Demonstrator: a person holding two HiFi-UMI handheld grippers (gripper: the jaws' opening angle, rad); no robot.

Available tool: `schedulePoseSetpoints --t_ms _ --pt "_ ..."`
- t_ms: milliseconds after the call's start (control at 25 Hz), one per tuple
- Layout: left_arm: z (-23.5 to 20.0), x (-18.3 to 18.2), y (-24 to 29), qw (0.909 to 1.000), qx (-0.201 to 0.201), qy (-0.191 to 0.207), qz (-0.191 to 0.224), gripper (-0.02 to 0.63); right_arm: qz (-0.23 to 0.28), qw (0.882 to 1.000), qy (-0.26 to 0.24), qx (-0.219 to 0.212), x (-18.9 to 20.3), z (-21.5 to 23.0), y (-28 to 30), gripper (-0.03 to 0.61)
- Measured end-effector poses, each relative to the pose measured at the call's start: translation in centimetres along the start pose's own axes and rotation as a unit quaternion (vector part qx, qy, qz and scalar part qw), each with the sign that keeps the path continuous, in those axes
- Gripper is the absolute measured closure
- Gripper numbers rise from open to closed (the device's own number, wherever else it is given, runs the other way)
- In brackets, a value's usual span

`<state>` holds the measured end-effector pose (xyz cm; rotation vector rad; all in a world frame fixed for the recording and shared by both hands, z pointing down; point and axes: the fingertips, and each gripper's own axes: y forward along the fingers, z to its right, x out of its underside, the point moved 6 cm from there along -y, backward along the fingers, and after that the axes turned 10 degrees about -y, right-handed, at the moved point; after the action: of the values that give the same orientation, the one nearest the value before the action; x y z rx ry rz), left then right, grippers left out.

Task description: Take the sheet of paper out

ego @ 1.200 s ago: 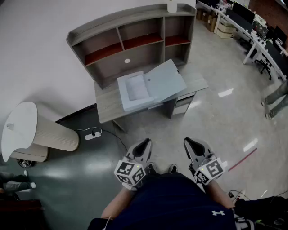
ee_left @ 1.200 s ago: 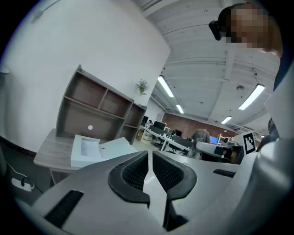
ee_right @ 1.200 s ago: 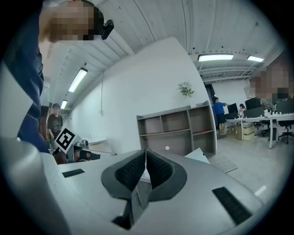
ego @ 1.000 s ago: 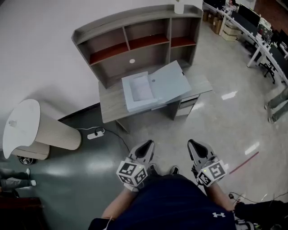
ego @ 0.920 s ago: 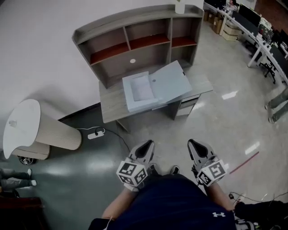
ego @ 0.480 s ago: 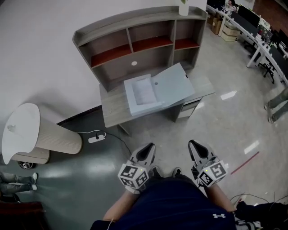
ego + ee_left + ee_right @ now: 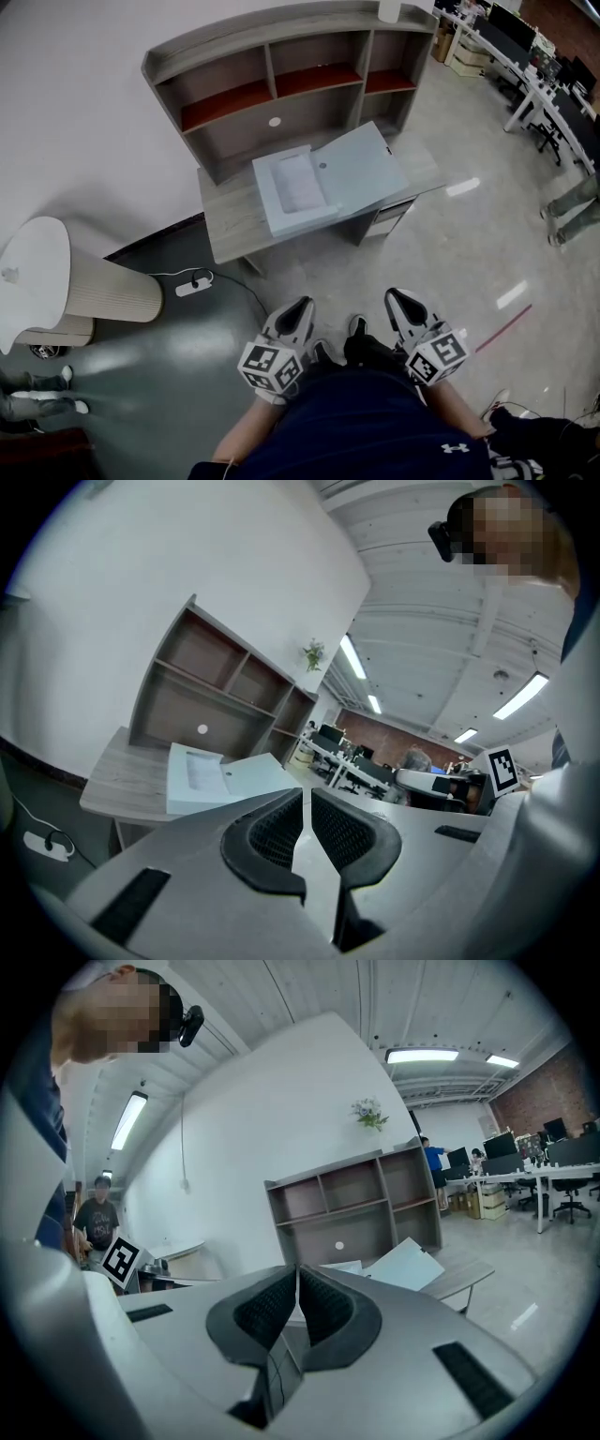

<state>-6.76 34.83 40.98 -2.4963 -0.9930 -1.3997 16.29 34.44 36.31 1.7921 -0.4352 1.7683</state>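
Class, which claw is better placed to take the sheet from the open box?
Probably left: the sheet lies straight ahead of the left claw; the right claw is offset. Both are shut and far.

An Under Armour logo [image 7: 455, 447] marks the person's dark clothing [image 7: 356, 422].

Grey desk [image 7: 223, 223] against white wall [image 7: 75, 122]. Hutch shelf [image 7: 234, 70] on desk rear; upper shelf floors red. Power strip [image 7: 192, 281] on floor left of desk, cable [image 7: 246, 289] attached. Ribbed white-topped stand [image 7: 103, 291] far left. Red strip [image 7: 503, 328] on floor, right.
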Motion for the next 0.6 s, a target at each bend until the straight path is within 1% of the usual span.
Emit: schedulePoseSetpoints --t_ms 280,440,600 --pt "-1.3 -0.9 1.3 0.9999 -0.014 -0.002 -0.001 0.574 -0.007 1.000 0.015 -0.025 0.6 0.7 3.0 0.560" --pt "-2.0 -2.1 2.6 0.9995 -0.030 0.003 0.003 0.573 -0.001 0.999 0.024 -0.043 0.7 2.2 5.3 0.560" --pt "-2.6 -3.4 5.5 0.9990 -0.044 0.004 0.008 0.572 -0.001 0.997 0.033 -0.062 0.4 4.8 7.9 0.560"
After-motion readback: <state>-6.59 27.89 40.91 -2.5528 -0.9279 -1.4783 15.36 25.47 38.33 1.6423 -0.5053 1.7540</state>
